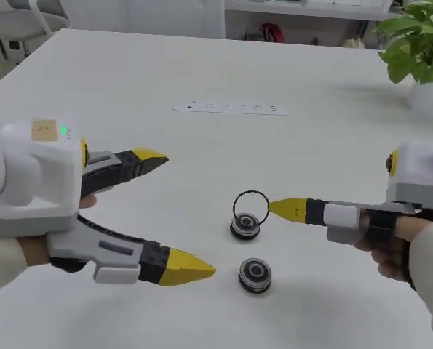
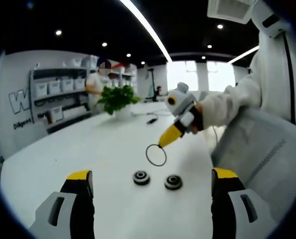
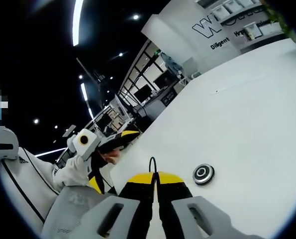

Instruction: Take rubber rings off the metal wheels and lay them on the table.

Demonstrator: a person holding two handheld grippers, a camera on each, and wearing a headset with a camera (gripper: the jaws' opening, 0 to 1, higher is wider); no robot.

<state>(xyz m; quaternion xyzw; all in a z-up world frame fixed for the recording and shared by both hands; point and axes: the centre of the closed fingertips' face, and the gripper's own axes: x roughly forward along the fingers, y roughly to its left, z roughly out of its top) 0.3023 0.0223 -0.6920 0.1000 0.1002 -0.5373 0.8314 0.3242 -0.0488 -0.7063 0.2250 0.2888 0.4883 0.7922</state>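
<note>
Two small metal wheels lie on the white table: the far wheel and the near wheel. My right gripper is shut on a thin black rubber ring, which hangs just above the far wheel. In the right gripper view the shut jaws pinch the ring, with one wheel to the right. My left gripper stands open to the left of the wheels, holding nothing. Its view shows the right gripper, the ring and both wheels.
A white power strip lies farther back on the table. A potted plant stands at the far right corner. Office chairs stand beyond the far left edge.
</note>
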